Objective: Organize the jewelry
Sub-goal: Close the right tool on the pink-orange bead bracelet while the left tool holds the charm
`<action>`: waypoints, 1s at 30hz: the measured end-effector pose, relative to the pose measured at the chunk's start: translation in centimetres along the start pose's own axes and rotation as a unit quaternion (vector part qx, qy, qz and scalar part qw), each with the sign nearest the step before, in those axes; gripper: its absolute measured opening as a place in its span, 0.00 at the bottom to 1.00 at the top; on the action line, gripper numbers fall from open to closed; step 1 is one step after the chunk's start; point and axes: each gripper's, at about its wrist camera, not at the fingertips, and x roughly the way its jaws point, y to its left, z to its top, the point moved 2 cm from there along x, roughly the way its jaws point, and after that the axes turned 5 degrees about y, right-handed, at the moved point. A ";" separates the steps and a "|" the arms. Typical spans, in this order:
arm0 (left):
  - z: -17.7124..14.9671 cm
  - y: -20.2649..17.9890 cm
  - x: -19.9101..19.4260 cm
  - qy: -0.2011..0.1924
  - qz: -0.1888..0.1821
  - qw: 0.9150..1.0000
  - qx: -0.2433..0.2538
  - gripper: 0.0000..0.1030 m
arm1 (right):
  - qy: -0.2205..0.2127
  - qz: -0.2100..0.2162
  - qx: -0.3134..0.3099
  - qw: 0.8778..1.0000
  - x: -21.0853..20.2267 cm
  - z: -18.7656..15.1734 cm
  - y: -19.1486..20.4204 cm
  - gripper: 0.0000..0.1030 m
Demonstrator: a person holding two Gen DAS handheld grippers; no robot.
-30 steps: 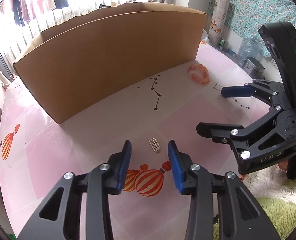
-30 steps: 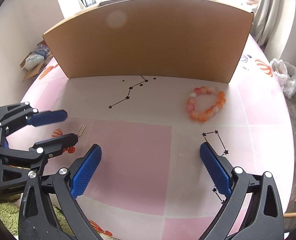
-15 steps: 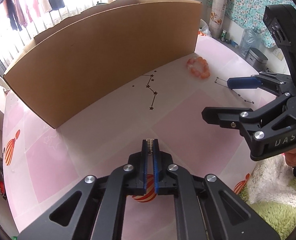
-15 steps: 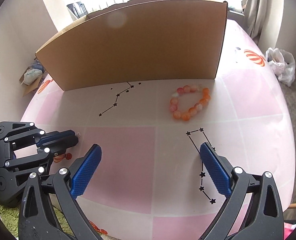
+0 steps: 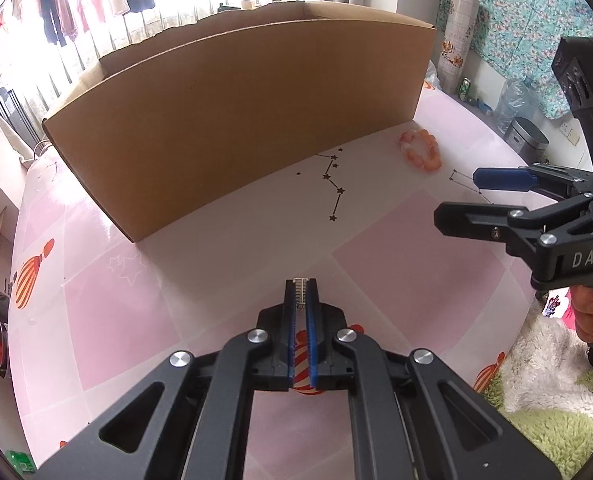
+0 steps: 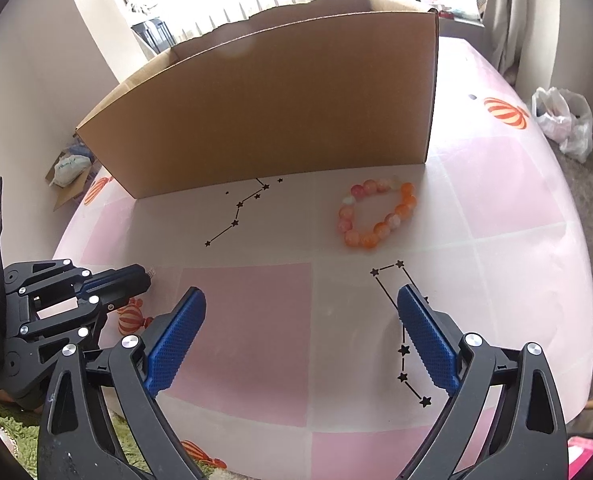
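Your left tool (image 5: 301, 300) grips the clip (image 5: 300, 283); your right tool (image 6: 300, 312), empty and narrowing, faces the bracelet (image 6: 376, 216) near the box (image 6: 276, 112).

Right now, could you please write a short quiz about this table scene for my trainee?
1. True or false: the left hand-held gripper is shut on the small silver clip.
2. Where does the bead bracelet lie? A) inside the cardboard box B) on the table near the box's corner C) between the right hand-held gripper's fingers
3. Fill in: the bracelet's beads are pink, white and ____.

Key: 1 true; 2 B; 3 orange.
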 end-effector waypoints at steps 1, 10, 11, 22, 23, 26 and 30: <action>0.0 0.0 0.0 0.001 0.001 1.000 -0.001 0.04 | -0.005 -0.001 -0.002 1.000 -0.3 0.1 0.0 0.85; 0.6 0.1 0.6 0.016 0.012 1.000 -0.010 0.04 | -0.029 -0.018 -0.056 0.998 -0.8 2.5 0.3 0.66; 0.7 0.1 0.6 0.016 0.012 1.000 -0.012 0.04 | -0.028 -0.019 -0.062 0.998 -0.6 2.9 0.4 0.64; 1.0 0.8 0.8 0.025 0.001 0.999 -0.032 0.04 | 0.017 -0.024 -0.074 0.997 2.9 4.3 0.6 0.45; 1.0 0.8 0.8 0.026 0.001 0.999 -0.032 0.04 | 0.022 -0.023 -0.072 0.997 3.3 4.4 0.7 0.44; 1.1 1.1 0.8 0.029 0.000 0.999 -0.032 0.04 | 0.030 -0.027 -0.071 0.997 3.7 4.4 0.6 0.40; 1.3 1.3 0.8 0.030 -0.003 0.999 -0.033 0.04 | 0.035 -0.037 -0.077 0.996 3.8 4.6 0.7 0.36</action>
